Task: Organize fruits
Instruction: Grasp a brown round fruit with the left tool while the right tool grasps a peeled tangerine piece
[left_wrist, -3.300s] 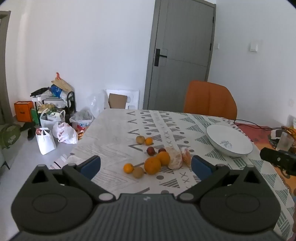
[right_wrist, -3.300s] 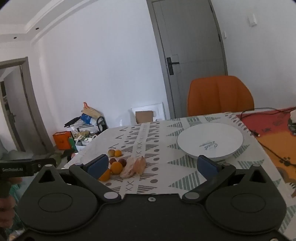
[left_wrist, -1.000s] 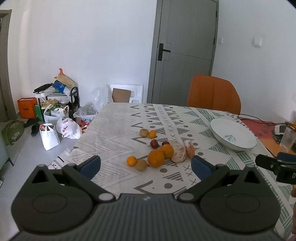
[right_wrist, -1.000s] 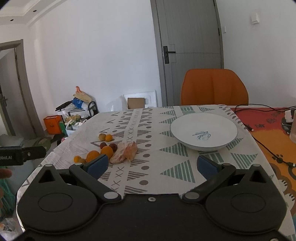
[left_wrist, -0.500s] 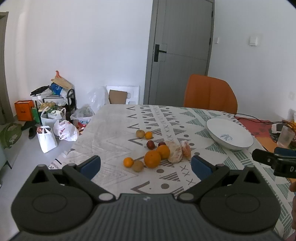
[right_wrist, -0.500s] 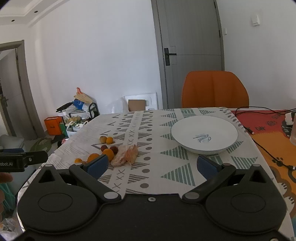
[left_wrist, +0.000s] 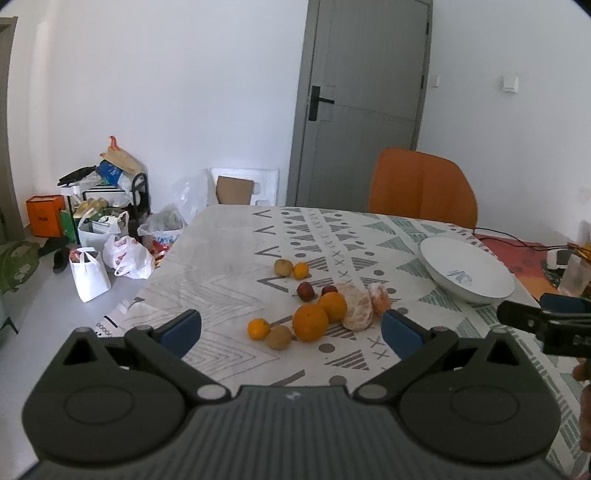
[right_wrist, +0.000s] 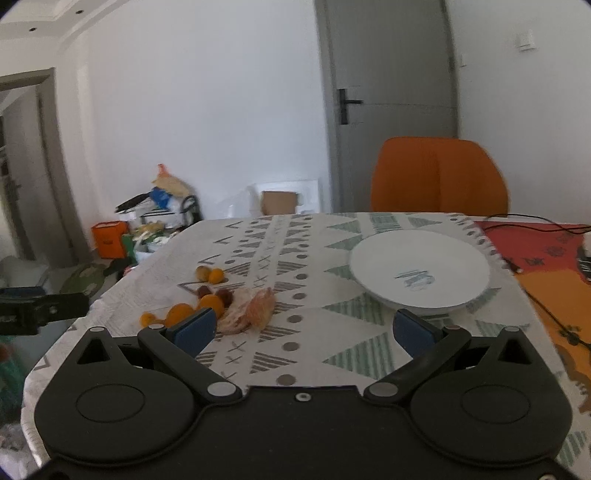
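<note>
Both grippers have shifted only slightly. Left view: the left gripper (left_wrist: 291, 328) hangs wide open and empty above the fruits (left_wrist: 317, 306) on the table (left_wrist: 221, 258). Right view: the right gripper (right_wrist: 303, 330), wide open and empty, faces the plate (right_wrist: 461, 258).

So the fruit pile (left_wrist: 314, 306) sits loose on the bench (left_wrist: 221, 266), roughly mid-bench and toward its left side. Two small fruits (left_wrist: 291, 268) sit a bit behind the main bunch, touching each other. The bowl (left_wrist: 466, 269) is off to the right of the pile, well apart from it, nothing in it. A chair (left_wrist: 421, 186) stands behind the bench's far edge, with a door (left_wrist: 364, 99) behind that. Bags (left_wrist: 110, 258) crowd the floor left of the bench.
</note>
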